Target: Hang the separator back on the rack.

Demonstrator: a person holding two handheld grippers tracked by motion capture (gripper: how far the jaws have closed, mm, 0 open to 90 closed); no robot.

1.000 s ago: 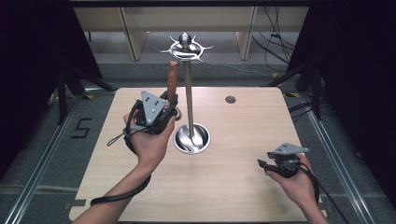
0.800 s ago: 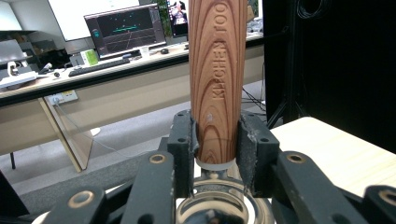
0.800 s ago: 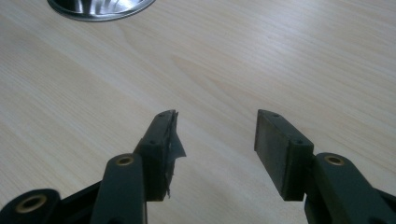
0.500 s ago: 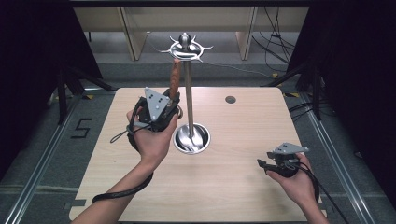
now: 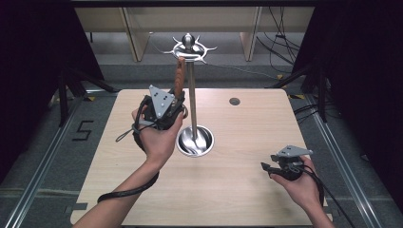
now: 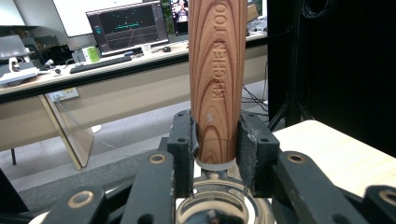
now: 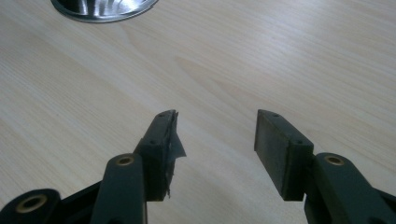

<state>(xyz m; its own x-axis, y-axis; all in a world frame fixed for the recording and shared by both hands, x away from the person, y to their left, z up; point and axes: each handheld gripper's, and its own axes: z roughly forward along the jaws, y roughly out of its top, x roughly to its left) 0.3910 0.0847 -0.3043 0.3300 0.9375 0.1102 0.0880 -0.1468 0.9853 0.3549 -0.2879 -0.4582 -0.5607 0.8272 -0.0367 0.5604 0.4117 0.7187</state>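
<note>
On the pale wooden desk [image 5: 247,190] stands a tall polished-steel utensil stand [image 5: 192,95], a thin post rising from a round dished base to a crown of curved hooks at the top. The left hand-held gripper [image 5: 177,105] is raised above the desk just left of the post, and it is clamped on a reddish-brown wooden utensil handle [image 5: 179,78] with a metal ferrule. The handle's long axis runs close to upright, tilted slightly, with its free end pointing up toward the hook crown and ending just beside it. In the left gripper view, the same handle [image 6: 217,79] rises straight out from between the two black pads [image 6: 181,140], pinched near its lower end just above the metal neck, and the words "KITCHEN TOO" are stamped along its length, reading lengthwise. The right hand-held gripper [image 5: 267,166] sits low near the desk's right front area, well apart from the stand; in the right gripper view [image 7: 215,135] its jaws are spread wide over bare wood with nothing between them.
</note>
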